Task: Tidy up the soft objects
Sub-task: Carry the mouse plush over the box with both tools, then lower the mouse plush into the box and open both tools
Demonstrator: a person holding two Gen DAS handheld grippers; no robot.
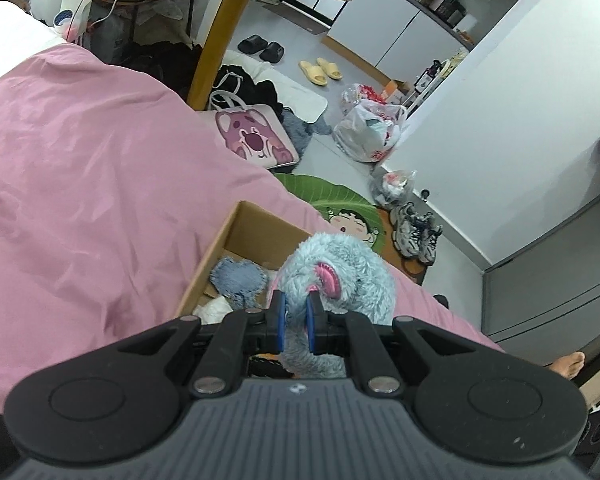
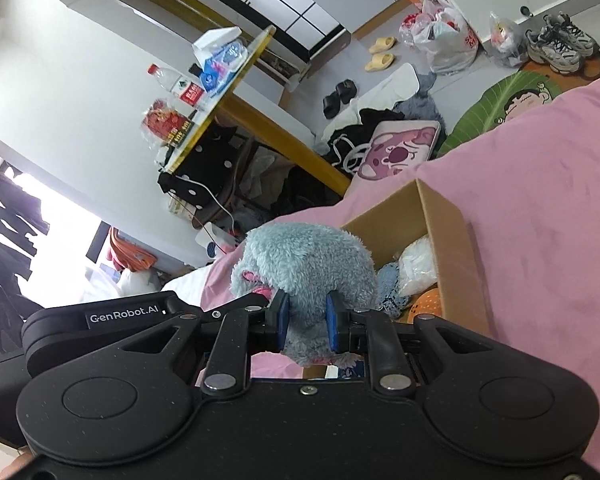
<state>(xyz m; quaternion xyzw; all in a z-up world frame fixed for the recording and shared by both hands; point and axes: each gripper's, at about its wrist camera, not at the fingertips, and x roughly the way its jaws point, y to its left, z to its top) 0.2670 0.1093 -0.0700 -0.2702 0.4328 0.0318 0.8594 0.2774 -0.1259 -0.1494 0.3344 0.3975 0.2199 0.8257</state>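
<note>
**Both grippers pinch one fluffy blue toy above the box**

The left gripper (image 1: 296, 322) is closed almost fully; its two blue pads squeeze a thin fold of the fluffy blue plush toy (image 1: 340, 268) between them. In the left wrist view the toy's pink mouth part faces the camera, just above the fingertips, and the toy's body hangs in front of the cardboard box (image 1: 252, 232).

The right gripper (image 2: 307, 322) holds the same plush toy (image 2: 312, 264), but with a wider gap: its pads press on both sides of a thicker part of the body. In the right wrist view, the black body of the other gripper shows at the left, beside the toy.

The toy is in the air, touching only the pads, over the near end of the open box. The box stands on the pink bed cover (image 1: 100, 180). Inside the box lie a grey-blue knitted piece (image 1: 236, 280), something white (image 2: 418, 264) and an orange dotted item (image 2: 428, 304).
</note>
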